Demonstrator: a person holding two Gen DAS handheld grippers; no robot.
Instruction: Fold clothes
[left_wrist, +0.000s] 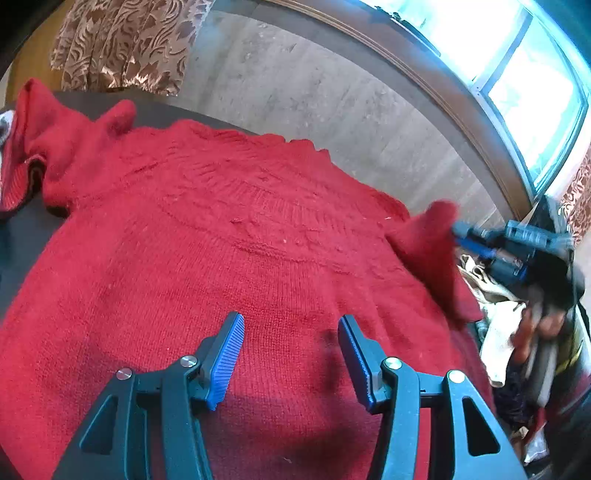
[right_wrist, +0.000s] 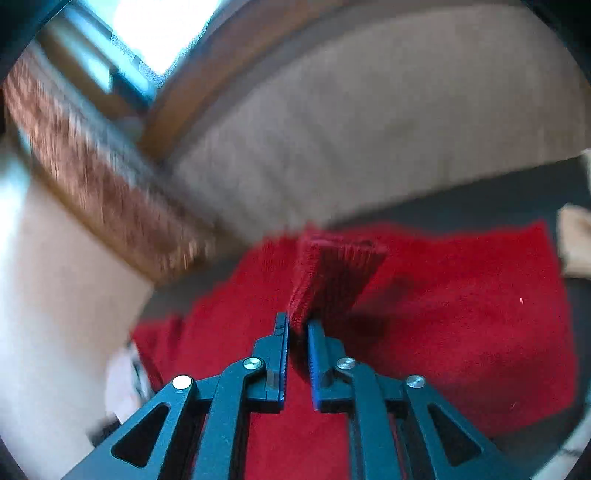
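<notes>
On the table: red sweater (left_wrist: 207, 236) | left tongs (left_wrist: 291, 354) spread | right tongs (right_wrist: 297, 328) pinching cuff (right_wrist: 332, 273)

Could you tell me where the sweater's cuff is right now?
The cuff is pinched in the right gripper, lifted above the sweater.

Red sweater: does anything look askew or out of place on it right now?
Yes. The red sweater lies mostly flat, but its far-left sleeve is bunched, with the cuff turned back. The right gripper is pinching the other sleeve's cuff up off the body.
</notes>
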